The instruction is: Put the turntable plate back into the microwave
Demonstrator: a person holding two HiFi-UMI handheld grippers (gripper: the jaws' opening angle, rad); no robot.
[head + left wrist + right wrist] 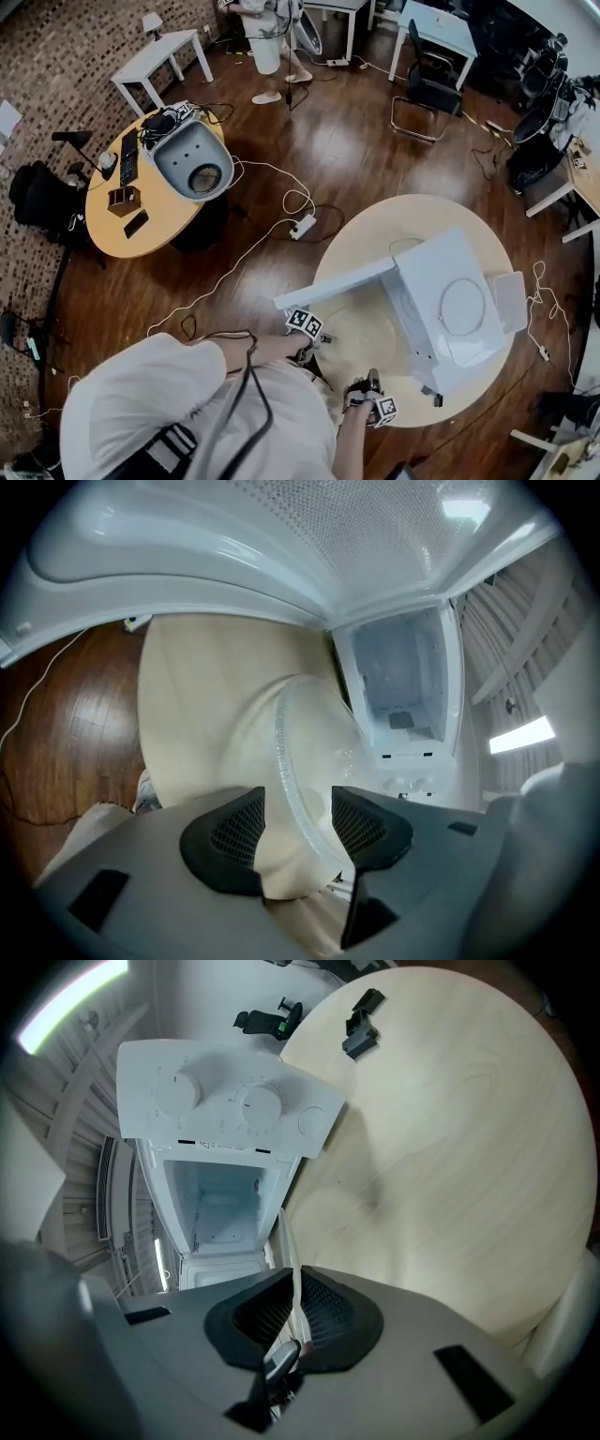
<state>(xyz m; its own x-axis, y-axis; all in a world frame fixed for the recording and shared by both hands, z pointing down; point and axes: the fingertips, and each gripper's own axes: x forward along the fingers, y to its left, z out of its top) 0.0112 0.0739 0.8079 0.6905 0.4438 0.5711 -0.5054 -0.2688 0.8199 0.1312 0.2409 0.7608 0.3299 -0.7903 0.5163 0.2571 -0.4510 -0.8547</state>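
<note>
Right gripper view: plate [292,1252] held on edge before the open microwave [220,1110].
The right gripper [295,1312] clamps the plate's rim; the left gripper [298,832] has its jaws apart around it.

The person wears a loose white shirt [141,394] with short sleeves. Behind the left hand-held gripper [295,832], a thin black cable [251,375] runs over the shirt. Further back is a black strap [169,455] with a pale patch.

Each hand-held gripper has a smooth grey shell [141,892] with small dark rectangular recesses. At its tip are two black pads [232,832] with a fine mesh pattern. The right hand-held gripper [298,1314] has the same look, with a small grey metal part [279,1363] just behind its pads. On each one sits a marker cube [304,324] with black and white squares.
</note>
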